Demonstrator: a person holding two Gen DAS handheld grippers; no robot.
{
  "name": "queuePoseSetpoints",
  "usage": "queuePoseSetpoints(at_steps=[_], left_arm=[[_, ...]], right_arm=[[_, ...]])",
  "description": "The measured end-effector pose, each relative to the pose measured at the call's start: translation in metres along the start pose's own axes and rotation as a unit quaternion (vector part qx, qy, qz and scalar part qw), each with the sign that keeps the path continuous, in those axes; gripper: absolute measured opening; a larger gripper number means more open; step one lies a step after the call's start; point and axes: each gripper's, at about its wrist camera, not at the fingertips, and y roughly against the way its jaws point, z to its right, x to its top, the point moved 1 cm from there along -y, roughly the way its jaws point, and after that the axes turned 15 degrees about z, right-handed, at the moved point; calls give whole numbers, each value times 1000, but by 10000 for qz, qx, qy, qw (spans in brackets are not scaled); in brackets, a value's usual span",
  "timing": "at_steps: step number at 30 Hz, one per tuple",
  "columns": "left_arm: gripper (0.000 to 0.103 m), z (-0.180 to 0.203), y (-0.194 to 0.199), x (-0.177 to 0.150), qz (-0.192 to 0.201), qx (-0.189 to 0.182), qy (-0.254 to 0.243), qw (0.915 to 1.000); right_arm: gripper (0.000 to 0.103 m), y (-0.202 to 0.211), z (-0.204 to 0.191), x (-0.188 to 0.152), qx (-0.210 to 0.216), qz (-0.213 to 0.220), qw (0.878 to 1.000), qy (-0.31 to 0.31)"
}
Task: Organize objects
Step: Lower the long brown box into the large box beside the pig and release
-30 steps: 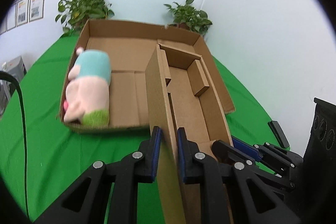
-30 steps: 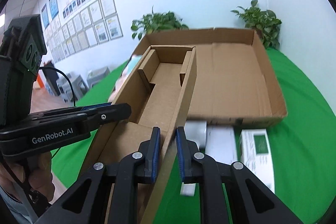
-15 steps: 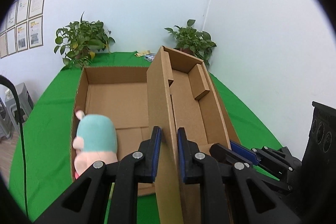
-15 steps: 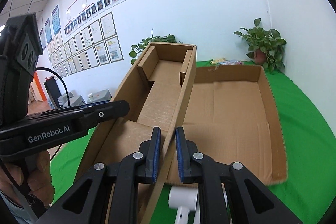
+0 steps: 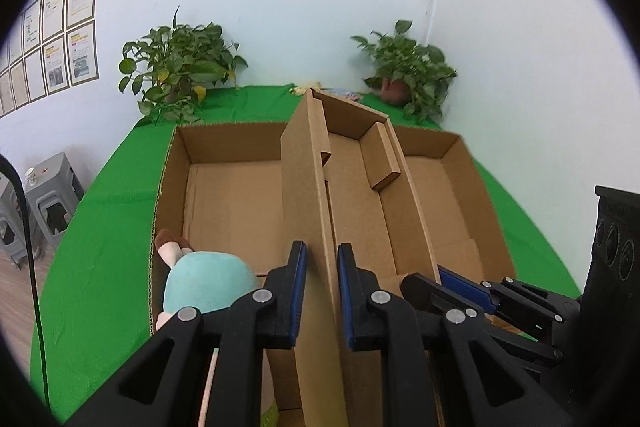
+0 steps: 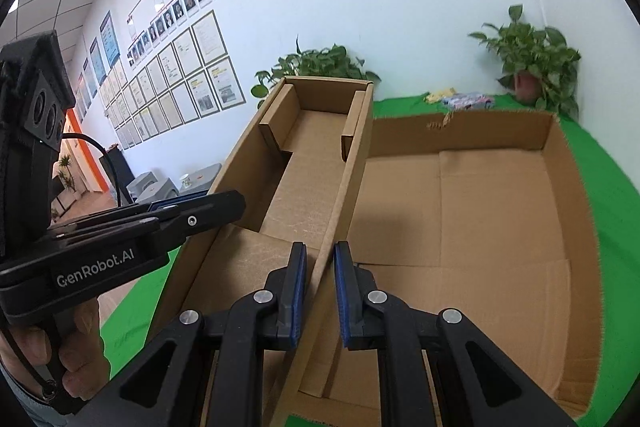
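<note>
A narrow cardboard tray [image 5: 356, 187] is held in the air over a large open cardboard box [image 5: 224, 195]. My left gripper [image 5: 322, 259] is shut on the tray's left wall. My right gripper [image 6: 320, 259] is shut on the tray's right wall [image 6: 344, 187]. The tray [image 6: 300, 147] is empty, with folded flaps at its far end. The big box [image 6: 460, 211] lies on a green table. A plush toy [image 5: 208, 283] with a teal top lies in the box's near left corner, partly hidden behind my left gripper.
Two potted plants [image 5: 180, 67] [image 5: 404, 67] stand at the table's far edge against the white wall. Small packets [image 6: 464, 99] lie on the green cloth behind the box. Grey stools [image 5: 44, 203] stand on the floor to the left. A black cable [image 5: 28, 227] hangs at left.
Both grippers have carried the tray forward and over the big box. The white boxes earlier seen under the right gripper are out of view. The plush toy now sits nearer the frame's bottom.
</note>
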Motion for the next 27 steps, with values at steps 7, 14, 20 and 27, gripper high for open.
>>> queuePoseSetpoints(at_steps=[7,14,20,27], left_arm=[[13,-9,-47,-33,-499,373,-201,9979],[12,-13,-72,-61,-950,709,-385,9922],[12,-11,-72,-64,-1008,718,-540,9908],[16,-17,-47,-56,-892,664,-468,9927]], right_arm=[[11,-66,32,-35,-39,-400,9991,-131],[9,-109,48,-62,-79,-583,9981,-171],[9,-121,51,-74,-171,-543,9979,-294],[9,-122,46,-80,-332,-500,9979,-253]])
